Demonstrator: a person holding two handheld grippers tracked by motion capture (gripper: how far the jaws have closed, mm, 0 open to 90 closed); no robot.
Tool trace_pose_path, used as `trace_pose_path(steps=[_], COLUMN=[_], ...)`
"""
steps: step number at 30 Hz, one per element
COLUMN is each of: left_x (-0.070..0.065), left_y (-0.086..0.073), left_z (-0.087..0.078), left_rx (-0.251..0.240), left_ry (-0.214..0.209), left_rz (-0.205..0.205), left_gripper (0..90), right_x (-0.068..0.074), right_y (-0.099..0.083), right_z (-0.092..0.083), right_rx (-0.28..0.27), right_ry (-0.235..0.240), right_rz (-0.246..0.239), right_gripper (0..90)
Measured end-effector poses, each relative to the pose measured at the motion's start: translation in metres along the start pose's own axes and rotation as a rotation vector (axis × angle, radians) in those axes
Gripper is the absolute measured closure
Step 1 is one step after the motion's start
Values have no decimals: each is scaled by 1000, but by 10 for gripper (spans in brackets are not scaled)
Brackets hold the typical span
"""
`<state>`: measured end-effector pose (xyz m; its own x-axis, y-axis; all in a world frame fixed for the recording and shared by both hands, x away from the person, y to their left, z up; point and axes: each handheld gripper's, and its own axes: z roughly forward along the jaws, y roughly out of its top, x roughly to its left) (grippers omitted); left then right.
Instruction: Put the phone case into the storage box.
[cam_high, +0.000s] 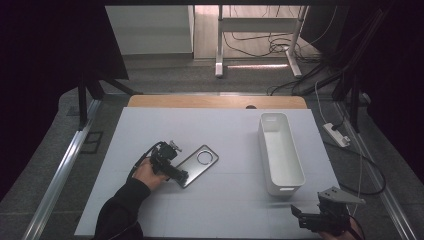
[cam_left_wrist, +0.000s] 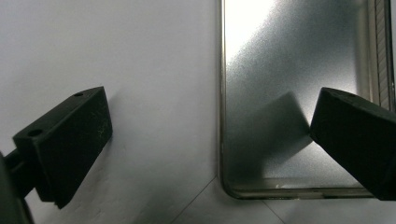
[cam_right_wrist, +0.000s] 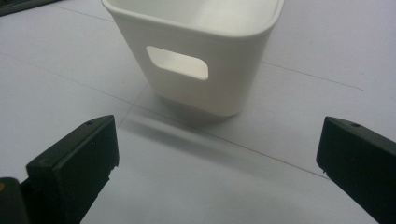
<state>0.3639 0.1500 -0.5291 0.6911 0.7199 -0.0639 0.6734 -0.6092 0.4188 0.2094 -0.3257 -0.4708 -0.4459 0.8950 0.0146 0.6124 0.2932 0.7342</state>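
A silver phone (cam_high: 198, 164) lies back-up and slanted on the white table (cam_high: 225, 135), its round camera ring at the far end. My left gripper (cam_high: 180, 175) hovers over the phone's near end, held by a hand in a black sleeve. In the left gripper view the left gripper (cam_left_wrist: 208, 121) is open and straddles a long edge of the phone (cam_left_wrist: 299, 88): one jaw is over bare table, the other over the metal back. My right gripper (cam_high: 298, 216) is open at the front right corner of the table. It faces the short handle end of a long white bin (cam_right_wrist: 201, 60).
The white bin (cam_high: 280, 150) stands lengthwise on the table's right side with nothing seen inside. A wooden strip (cam_high: 215, 101) borders the table's far edge. A power strip (cam_high: 336, 134) and cables lie on the floor to the right.
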Motion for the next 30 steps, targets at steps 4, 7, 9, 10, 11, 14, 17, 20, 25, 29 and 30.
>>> trace_pose_path(steps=[4, 7, 9, 10, 11, 14, 17, 20, 25, 29, 30], left_x=[-2, -2, -2, -1, -1, 3, 6, 7, 7, 5, 5], left_y=[0, 0, 0, -1, -1, -3, -4, -4, -2, -2, -2], left_z=[-4, -8, -10, -11, -12, -14, -15, -15, -15, -15, -15], left_rx=[3, -6, -15, -20, -21, -27, -29, -26, -17, -21, -21], left_ry=[-3, -10, -18, -17, -22, -33, -56, -80, -78, -62, -62], left_rz=[12, 23, 19, 17, 11, 0, -21, -29, -42, -39, -39], left_gripper=[56, 191, 284, 336, 389, 529, 653, 765, 850, 884, 887], right_x=[0, 0, 0, 0, 0, 0, 0, 0, 1, 1, 1], right_y=[0, 0, 0, 0, 0, 0, 0, 0, 0, 0, 0], right_z=[0, 0, 0, 0, 0, 0, 0, 0, 1, 1, 1], right_rx=[1, 2, 1, 1, 1, 2, 3, 3, 7, 8, 8], right_ry=[0, -1, -2, -2, -2, -2, -2, -2, -2, -3, -3], right_rz=[0, -1, 0, 0, 0, -1, -1, -1, -1, 0, 0], right_gripper=[0, 0, 0, 0, 0, 0, 0, 0, 0, 0, 0])
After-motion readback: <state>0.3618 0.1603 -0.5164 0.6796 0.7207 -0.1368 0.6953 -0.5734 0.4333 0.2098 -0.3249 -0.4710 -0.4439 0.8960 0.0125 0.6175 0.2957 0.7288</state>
